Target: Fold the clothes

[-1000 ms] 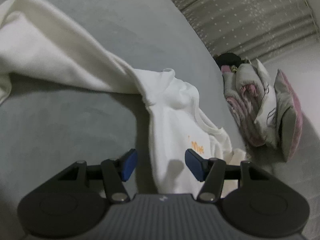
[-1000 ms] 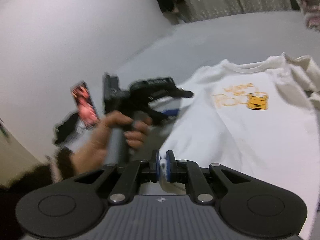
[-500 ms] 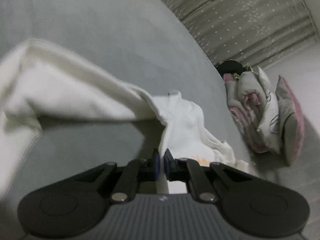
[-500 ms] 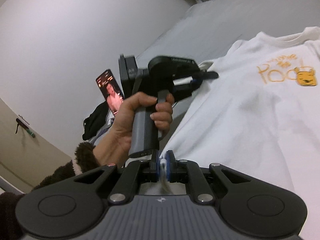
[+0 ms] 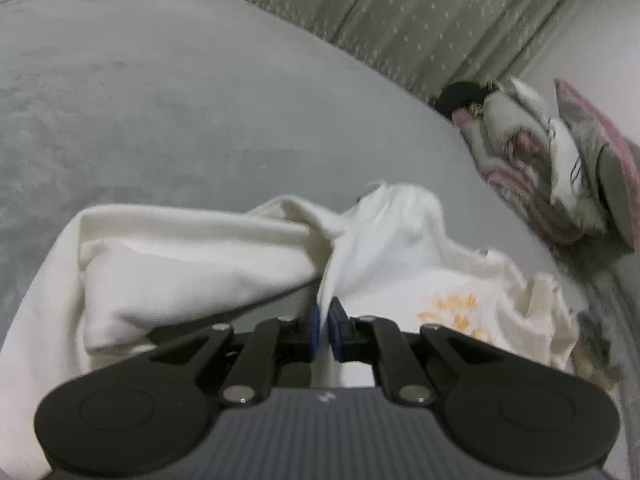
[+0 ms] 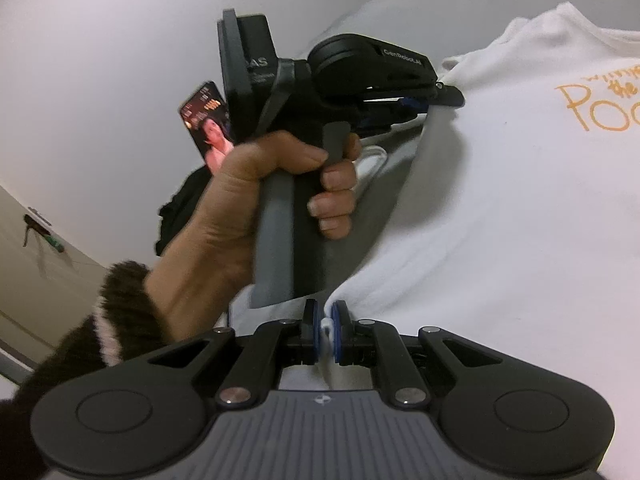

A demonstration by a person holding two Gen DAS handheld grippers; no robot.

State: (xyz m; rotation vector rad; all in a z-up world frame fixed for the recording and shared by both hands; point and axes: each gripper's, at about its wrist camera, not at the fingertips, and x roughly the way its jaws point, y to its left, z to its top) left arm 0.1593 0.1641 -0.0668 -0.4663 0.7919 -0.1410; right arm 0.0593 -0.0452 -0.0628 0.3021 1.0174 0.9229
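Observation:
A white T-shirt (image 6: 500, 208) with orange print lies on a grey bed. My right gripper (image 6: 327, 330) is shut on its lower edge. My left gripper (image 5: 325, 330) is shut on the shirt's (image 5: 384, 236) side edge, with the orange print just right of it. The right wrist view shows the left gripper (image 6: 420, 100) from the side, held in a hand, pinching the shirt edge. A second cream garment (image 5: 192, 264) lies bunched to the left of the shirt.
The grey bed (image 5: 168, 112) stretches far ahead. A pile of pillows and bedding (image 5: 560, 168) sits at its far right. A patterned curtain (image 5: 420, 12) hangs behind. A phone (image 6: 206, 124) and dark cloth (image 6: 184, 208) lie by the white wall.
My left gripper closed on the shirt's edge and lifted it, dragging the cloth into a bunch. My right gripper stayed shut on the hem and moved closer to the left gripper.

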